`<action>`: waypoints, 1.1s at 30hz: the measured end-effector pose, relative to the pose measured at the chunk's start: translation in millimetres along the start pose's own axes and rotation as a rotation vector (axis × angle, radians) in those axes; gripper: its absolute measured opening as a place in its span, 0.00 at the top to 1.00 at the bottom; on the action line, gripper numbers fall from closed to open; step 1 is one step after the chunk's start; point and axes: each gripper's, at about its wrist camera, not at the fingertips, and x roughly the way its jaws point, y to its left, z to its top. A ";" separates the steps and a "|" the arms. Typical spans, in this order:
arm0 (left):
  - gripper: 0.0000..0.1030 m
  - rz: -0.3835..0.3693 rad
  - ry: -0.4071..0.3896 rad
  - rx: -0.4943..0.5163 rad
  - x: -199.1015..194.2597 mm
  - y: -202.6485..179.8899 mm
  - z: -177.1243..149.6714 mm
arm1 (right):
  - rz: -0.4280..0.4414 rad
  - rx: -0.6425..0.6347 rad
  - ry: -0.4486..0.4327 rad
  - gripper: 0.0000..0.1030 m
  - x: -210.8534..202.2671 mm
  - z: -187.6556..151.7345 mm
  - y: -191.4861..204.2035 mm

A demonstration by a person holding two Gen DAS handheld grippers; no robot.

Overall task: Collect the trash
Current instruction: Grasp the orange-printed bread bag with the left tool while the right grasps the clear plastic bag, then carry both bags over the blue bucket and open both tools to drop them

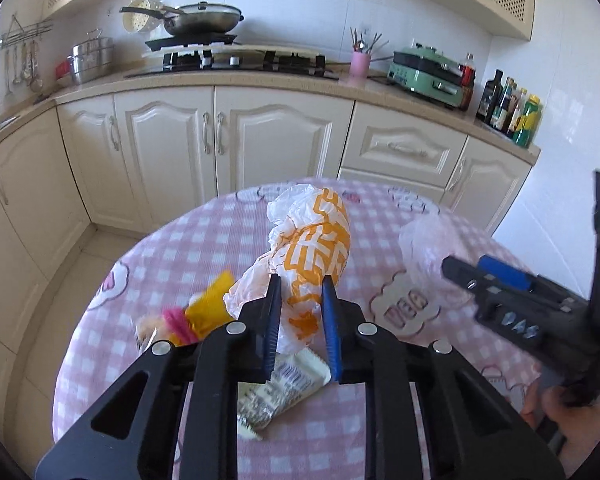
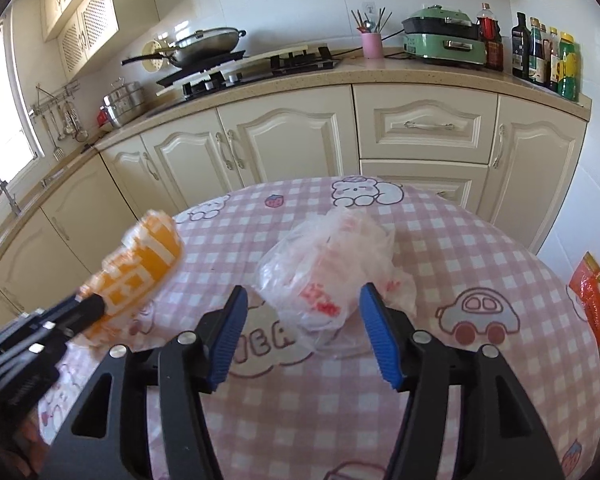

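While your left gripper (image 1: 298,286) clamps the orange-printed bag (image 1: 318,240) mid-tabletop, your right gripper (image 2: 302,300) straddles the clear bag (image 2: 328,264), jaws wide, not gripping. Wrappers at the near edge and the red packet (image 2: 590,292) at the right edge remain uncollected.

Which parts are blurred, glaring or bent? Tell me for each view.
Left wrist view: the yellow wrapper at the left gripper is motion-smeared, the clear bag soft, the counter bowed by the fisheye. Right wrist view: the orange bag is streaked with blur, the window is blown out white, the table edge curves.
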 end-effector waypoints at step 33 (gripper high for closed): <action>0.83 0.224 -0.181 -0.225 -148.3 112.8 -30.8 | 0.366 -0.245 -0.137 0.79 -85.3 -13.1 176.5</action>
